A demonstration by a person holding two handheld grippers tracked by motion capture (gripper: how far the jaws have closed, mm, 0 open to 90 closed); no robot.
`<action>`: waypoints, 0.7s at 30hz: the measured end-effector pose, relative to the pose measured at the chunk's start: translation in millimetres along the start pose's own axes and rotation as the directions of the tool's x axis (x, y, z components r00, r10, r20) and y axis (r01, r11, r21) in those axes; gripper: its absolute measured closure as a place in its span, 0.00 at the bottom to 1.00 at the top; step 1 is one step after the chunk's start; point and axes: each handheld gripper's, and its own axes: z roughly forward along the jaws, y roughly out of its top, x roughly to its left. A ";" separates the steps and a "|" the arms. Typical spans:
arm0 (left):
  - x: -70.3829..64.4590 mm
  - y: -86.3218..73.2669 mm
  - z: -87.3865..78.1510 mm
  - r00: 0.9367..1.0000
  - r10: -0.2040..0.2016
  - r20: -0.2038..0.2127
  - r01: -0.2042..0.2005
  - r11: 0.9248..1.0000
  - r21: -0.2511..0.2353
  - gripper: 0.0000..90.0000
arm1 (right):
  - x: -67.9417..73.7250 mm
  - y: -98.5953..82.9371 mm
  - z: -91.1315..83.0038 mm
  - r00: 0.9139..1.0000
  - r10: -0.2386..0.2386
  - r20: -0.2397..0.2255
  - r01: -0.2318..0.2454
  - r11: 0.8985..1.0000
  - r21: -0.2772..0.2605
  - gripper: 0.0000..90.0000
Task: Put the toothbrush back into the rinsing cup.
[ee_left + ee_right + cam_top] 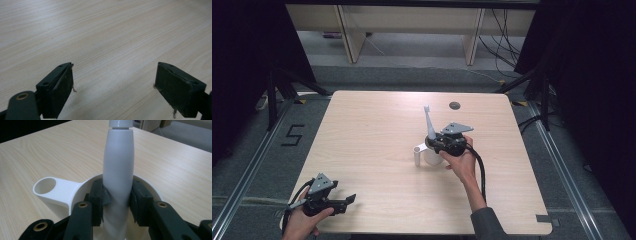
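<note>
Your right claw [117, 202] is clamped on a white tube [118, 170], its two black jaws pressing the tube's lower part from either side. In the right gripper view the tube stands up between the jaws and narrows to a cap at the top edge of the frame; its lower end goes down inside a white cup holder [75, 192], and the jaws themselves sit within the holder's round rim. A small ring-shaped socket sticks out from that rim on one side.

From the high view, your right claw [432, 141] sits a little right of the worktop's middle, with your right hand [462, 162] behind it. The white tube [429, 122] leans slightly away from you above the claw, and the white cup holder [426, 155] rests on the worktop [362, 130] directly beneath, its small socket toward your left.

Your left claw [347, 201] is well apart from all this, near the front left corner of the worktop, held in your left hand [302, 222]. In the left gripper view your left claw [113, 85] has its jaws spread wide with bare wood grain of the worktop [105, 37] between them, gripping nothing.

A small dark round grommet [454, 105] sits in the worktop near its far edge, beyond the tube.
</note>
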 end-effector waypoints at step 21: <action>-0.2 -0.1 0.1 1.000 0.001 0.003 -0.001 1.000 0.000 0.16 | -2.2 1.7 0.7 0.999 0.047 -0.002 -0.047 0.999 -0.006 0.72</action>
